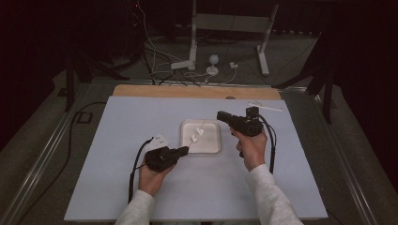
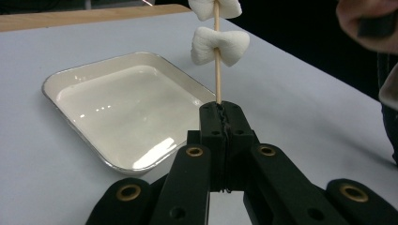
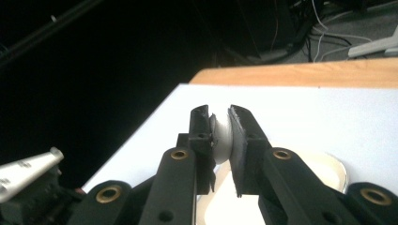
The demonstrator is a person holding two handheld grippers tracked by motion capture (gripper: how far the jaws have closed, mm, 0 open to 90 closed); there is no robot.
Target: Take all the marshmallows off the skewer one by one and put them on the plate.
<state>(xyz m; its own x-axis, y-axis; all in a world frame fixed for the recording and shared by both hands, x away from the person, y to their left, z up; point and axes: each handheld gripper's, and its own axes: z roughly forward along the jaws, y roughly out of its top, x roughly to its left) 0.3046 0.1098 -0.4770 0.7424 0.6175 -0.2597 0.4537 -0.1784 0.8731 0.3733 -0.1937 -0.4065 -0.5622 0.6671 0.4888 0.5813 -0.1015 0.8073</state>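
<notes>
A shallow white tray (image 1: 209, 146) with a thin metallic rim lies near the middle of the pale blue table (image 1: 117, 187); in the left gripper view its glossy floor (image 2: 122, 105) holds nothing. One tray, one wooden skewer, two grippers and three marshmallows can be counted.

The left gripper (image 1: 184, 150) sits just left of the tray's near left corner, its jaws pressed together on the lower end of the skewer (image 2: 217, 70). The skewer rises from the jaw tips, and in the high view it slants away to the right above the tray. Two white marshmallows are threaded on it: one (image 2: 220, 45) well above the jaw tips, the second (image 2: 215, 8) just beyond it, cut off by the top of the picture.

The right gripper (image 1: 219, 114) is held above the table just past the tray's far right corner, pointing left. Its jaws clamp the third marshmallow (image 3: 222, 138), squeezed between the pads. This piece is well apart from the skewer.
</notes>
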